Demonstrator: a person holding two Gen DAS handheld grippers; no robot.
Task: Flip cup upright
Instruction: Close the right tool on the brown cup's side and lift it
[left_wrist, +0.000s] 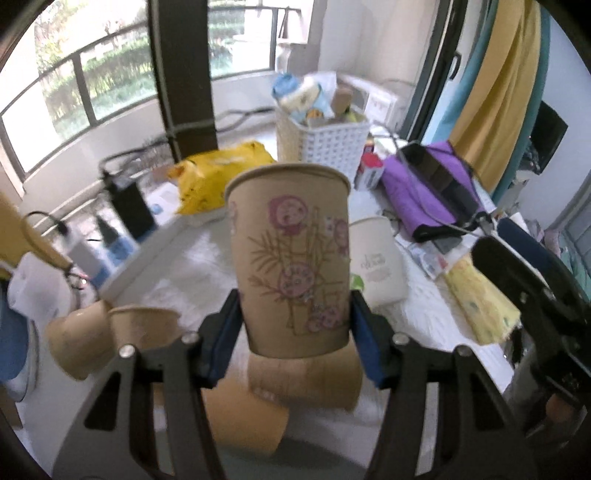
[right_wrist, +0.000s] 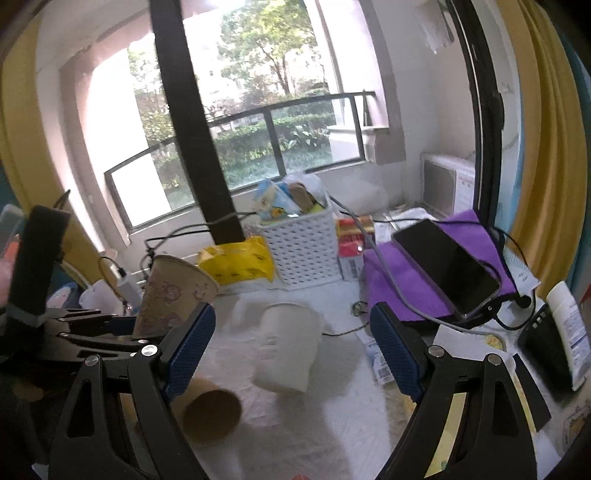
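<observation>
My left gripper (left_wrist: 295, 325) is shut on a tan paper cup with pink cartoon prints (left_wrist: 291, 258), held upright with its mouth up, above the white table. The same cup shows in the right wrist view (right_wrist: 173, 295), held by the left gripper at the left. My right gripper (right_wrist: 291, 347) is open and empty above the table. A white paper cup (right_wrist: 286, 350) stands mouth down between its fingers, farther off; it also shows in the left wrist view (left_wrist: 376, 262). A plain brown cup (right_wrist: 210, 410) lies on its side.
More brown cups (left_wrist: 303, 380) lie below the held cup, and others (left_wrist: 110, 336) sit at the left. A white basket (right_wrist: 306, 247), a yellow bag (right_wrist: 236, 262), a phone on purple cloth (right_wrist: 443, 266) and cables crowd the table's back. A black charger (left_wrist: 129, 206) stands at the left.
</observation>
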